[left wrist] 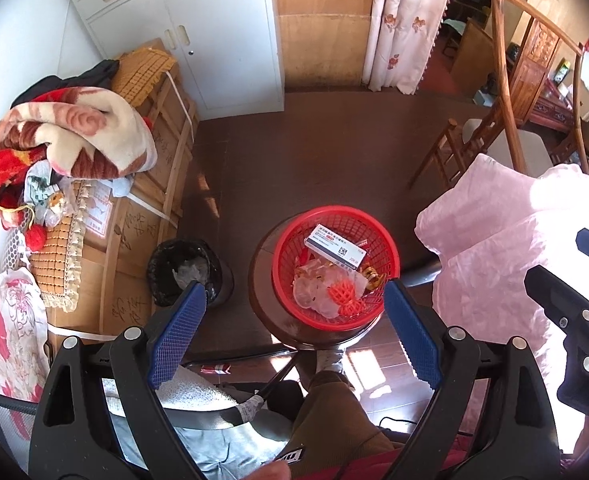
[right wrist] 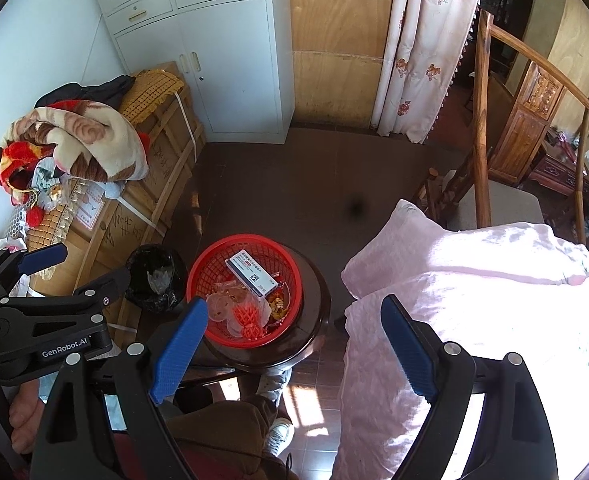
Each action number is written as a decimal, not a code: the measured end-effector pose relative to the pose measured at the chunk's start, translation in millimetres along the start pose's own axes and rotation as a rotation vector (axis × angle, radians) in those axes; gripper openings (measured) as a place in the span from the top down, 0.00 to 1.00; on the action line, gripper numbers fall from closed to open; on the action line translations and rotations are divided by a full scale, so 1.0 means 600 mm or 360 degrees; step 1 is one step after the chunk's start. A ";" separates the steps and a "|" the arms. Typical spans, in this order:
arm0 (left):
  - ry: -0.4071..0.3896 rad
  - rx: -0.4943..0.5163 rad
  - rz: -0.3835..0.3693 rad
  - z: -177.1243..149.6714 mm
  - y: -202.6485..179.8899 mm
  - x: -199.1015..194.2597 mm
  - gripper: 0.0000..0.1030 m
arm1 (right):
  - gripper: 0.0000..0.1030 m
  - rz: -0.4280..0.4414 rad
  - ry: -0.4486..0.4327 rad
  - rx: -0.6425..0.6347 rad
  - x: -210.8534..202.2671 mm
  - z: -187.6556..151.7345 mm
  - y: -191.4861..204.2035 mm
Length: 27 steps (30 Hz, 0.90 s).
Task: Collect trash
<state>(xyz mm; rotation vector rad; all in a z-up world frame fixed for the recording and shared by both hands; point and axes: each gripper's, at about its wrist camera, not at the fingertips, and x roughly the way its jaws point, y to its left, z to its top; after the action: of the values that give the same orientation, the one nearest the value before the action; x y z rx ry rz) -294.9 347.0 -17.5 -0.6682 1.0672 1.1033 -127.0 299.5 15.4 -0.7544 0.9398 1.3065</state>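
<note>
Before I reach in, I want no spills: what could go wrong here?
The red basket sits on a small round stool; a push could tip it. The medicine box lies loose on crumpled wrappers and may slide. The black bin stands apart on the floor, so carried trash could drop.

The print on the medicine box [left wrist: 336, 249] in my red basket [left wrist: 290, 256] is too small to read. My left blue pad hides part of the black bin [left wrist: 170, 268], and the wrappers [left wrist: 314, 292] under the box blur together.
</note>
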 end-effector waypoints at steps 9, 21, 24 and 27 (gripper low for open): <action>0.0023 0.0009 -0.0019 0.004 -0.005 0.007 0.15 | 0.16 -0.0001 0.0015 0.0011 0.003 -0.001 -0.001; 0.0035 0.0030 -0.0021 0.008 -0.010 0.013 0.15 | 0.16 -0.0004 0.0026 0.0032 0.007 -0.005 -0.008; 0.0044 0.0038 -0.0021 0.008 -0.013 0.015 0.15 | 0.16 0.0000 0.0033 0.0038 0.009 -0.005 -0.010; 0.0053 0.0041 -0.0021 0.010 -0.015 0.017 0.15 | 0.16 0.0003 0.0037 0.0037 0.010 -0.004 -0.012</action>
<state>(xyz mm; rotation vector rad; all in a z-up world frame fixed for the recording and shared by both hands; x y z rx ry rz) -283.7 352.8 -25.5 -0.6745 1.1024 1.0684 -120.3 299.2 8.3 -0.7520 0.9728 1.2886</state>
